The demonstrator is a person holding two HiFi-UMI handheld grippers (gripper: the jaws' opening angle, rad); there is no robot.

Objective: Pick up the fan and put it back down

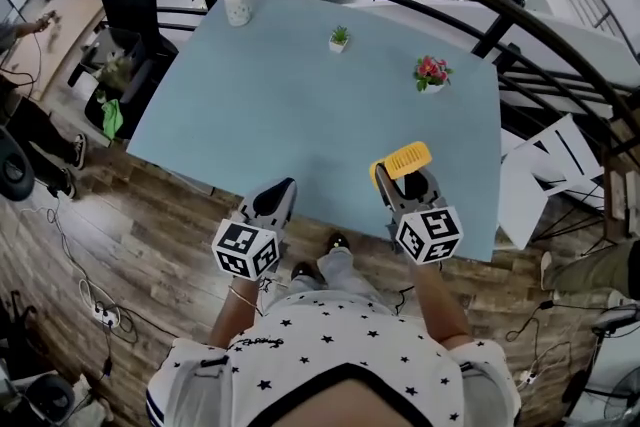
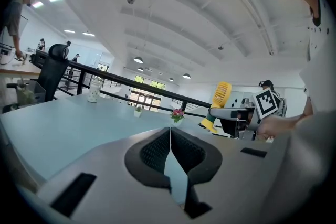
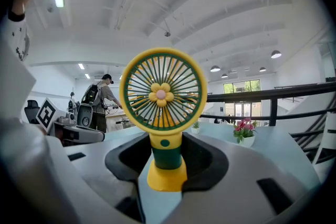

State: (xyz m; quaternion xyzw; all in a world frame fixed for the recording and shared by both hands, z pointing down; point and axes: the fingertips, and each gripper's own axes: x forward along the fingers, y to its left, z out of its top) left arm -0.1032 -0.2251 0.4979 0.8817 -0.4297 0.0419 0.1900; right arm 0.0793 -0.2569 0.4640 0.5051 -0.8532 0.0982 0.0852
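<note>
Right gripper (image 1: 388, 183) first: we see its jaws partly open and clamped on the fan (image 1: 404, 160). In the right gripper view, the gripper (image 3: 167, 157) has its dark pads pressed on either side of the fan (image 3: 164, 113), on the green stem just above the yellow base. The round yellow-and-green grille stands upright above the jaws and faces the camera.

From the head view, the fan sits over the near edge of the light blue table (image 1: 250, 105), toward its right side. We cannot tell whether its base touches the tabletop.

Over to the left gripper (image 1: 284, 187). In its own view, the left gripper (image 2: 170, 136) has its two pads meeting at the tips, with nothing between them.

Both grippers are held out in front of the person's body, side by side and apart. They point forward across the table and dip slightly down, with the marker cubes nearest the torso. The right forearm (image 1: 437, 300) runs straight back to the body.

Far across the table stand a pink flower pot (image 1: 431, 73), a small green plant (image 1: 339, 38) and a white cup (image 1: 237, 5).
</note>
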